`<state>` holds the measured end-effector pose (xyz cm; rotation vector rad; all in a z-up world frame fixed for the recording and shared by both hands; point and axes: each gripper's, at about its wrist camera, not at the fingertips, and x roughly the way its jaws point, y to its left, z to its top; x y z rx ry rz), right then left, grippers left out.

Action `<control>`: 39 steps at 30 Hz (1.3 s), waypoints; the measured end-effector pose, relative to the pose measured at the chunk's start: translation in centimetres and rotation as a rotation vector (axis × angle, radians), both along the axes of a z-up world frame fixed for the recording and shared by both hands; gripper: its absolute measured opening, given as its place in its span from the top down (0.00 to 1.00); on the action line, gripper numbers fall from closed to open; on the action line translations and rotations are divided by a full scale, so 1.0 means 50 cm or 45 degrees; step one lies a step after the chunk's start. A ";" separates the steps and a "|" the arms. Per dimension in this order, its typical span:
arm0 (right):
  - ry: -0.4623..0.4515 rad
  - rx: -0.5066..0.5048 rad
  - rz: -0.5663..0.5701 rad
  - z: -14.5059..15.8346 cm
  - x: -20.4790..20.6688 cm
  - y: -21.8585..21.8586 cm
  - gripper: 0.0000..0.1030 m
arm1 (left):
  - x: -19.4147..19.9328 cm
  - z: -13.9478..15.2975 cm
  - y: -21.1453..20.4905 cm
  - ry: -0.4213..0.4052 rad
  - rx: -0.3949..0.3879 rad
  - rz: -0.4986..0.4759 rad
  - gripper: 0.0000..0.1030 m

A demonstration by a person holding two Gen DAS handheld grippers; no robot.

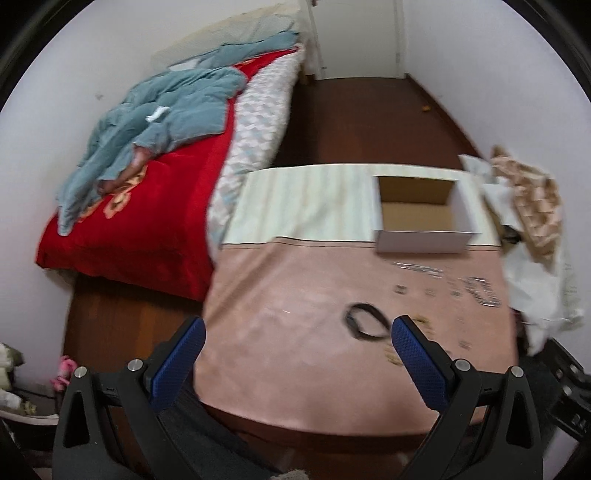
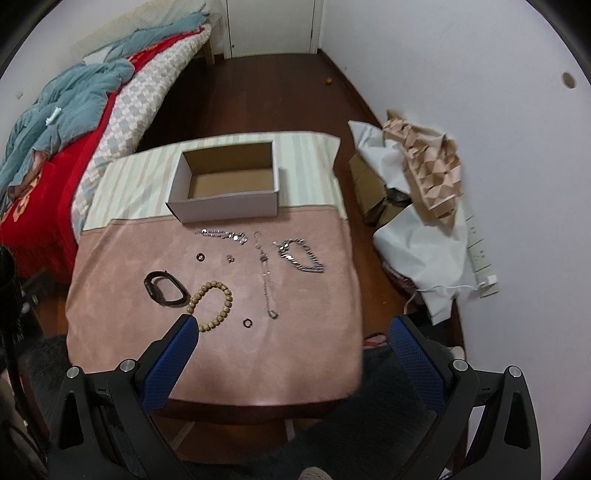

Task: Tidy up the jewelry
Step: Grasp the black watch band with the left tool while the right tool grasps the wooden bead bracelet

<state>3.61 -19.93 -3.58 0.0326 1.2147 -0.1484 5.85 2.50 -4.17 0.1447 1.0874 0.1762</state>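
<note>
A low table draped in a pink cloth (image 2: 221, 354) fills the middle of both views, with a pale striped cloth (image 2: 140, 177) covering its far part. The open cardboard box (image 2: 225, 184), white outside and brown inside with nothing visible in it, sits on the striped cloth with its near wall at the seam where the pink begins. All the jewelry lies on the pink cloth on the near side of the box: just in front of it a silver chain bracelet (image 2: 221, 234), to the right of that a thick silver chain necklace (image 2: 303, 254) and a thin silver chain (image 2: 266, 275) running toward the camera; further from the box a black wristband (image 2: 164, 290) touches a wooden bead bracelet (image 2: 216, 301), with two small dark rings (image 2: 200, 256) (image 2: 247, 323) and a tiny pair of earrings (image 2: 231, 258) scattered between. Left of the box stands a bed with a red blanket (image 2: 40, 192) and a rumpled blue-grey quilt (image 2: 66, 96); right of it, against the white wall, white fabric and a crumpled tan patterned sheet (image 2: 428, 166) are heaped on the dark wooden floor (image 2: 266, 96); beyond it is a white door (image 2: 269, 26). The left gripper (image 1: 297, 328) hangs spread wide over the table's near edge, holding nothing, and the right gripper (image 2: 293, 325) is likewise spread wide and unloaded.
</note>
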 end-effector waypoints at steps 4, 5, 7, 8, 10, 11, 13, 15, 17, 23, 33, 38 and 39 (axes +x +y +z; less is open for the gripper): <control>0.073 0.056 0.004 -0.113 0.058 0.017 0.03 | 0.052 -0.092 0.017 0.106 0.033 0.021 0.00; 0.083 0.078 0.008 -0.142 0.072 0.023 0.05 | 0.066 -0.121 0.021 0.148 0.023 0.019 0.00; 0.132 0.126 0.017 -0.206 0.099 0.037 0.24 | 0.082 -0.166 0.026 0.211 0.010 0.029 0.00; 0.154 0.138 0.019 -0.235 0.109 0.043 0.28 | 0.094 -0.196 0.030 0.255 -0.014 0.033 0.00; 0.205 0.171 0.019 -0.293 0.135 0.056 0.33 | 0.105 -0.228 0.032 0.317 -0.037 0.050 0.00; 0.226 0.178 0.021 -0.316 0.143 0.063 0.34 | 0.113 -0.252 0.037 0.355 -0.057 0.061 0.01; 0.260 0.190 0.022 -0.353 0.156 0.073 0.40 | 0.120 -0.281 0.038 0.402 -0.079 0.079 0.01; 0.303 0.203 0.030 -0.384 0.165 0.084 0.44 | 0.125 -0.306 0.039 0.436 -0.102 0.085 0.01; 0.338 0.227 0.047 -0.409 0.170 0.094 0.51 | 0.131 -0.330 0.037 0.474 -0.117 0.088 0.01; 0.339 0.198 0.130 -0.424 0.172 0.125 0.91 | 0.145 -0.367 0.025 0.525 -0.215 0.061 0.05; 0.368 0.181 0.061 -0.416 0.195 0.081 0.88 | 0.177 -0.429 -0.025 0.599 -0.283 -0.020 0.78; 0.357 0.152 0.083 -0.409 0.193 0.078 0.81 | 0.180 -0.439 -0.027 0.545 -0.217 -0.068 0.90; 0.351 0.134 0.092 -0.411 0.193 0.085 0.80 | 0.181 -0.440 -0.027 0.533 -0.210 -0.075 0.90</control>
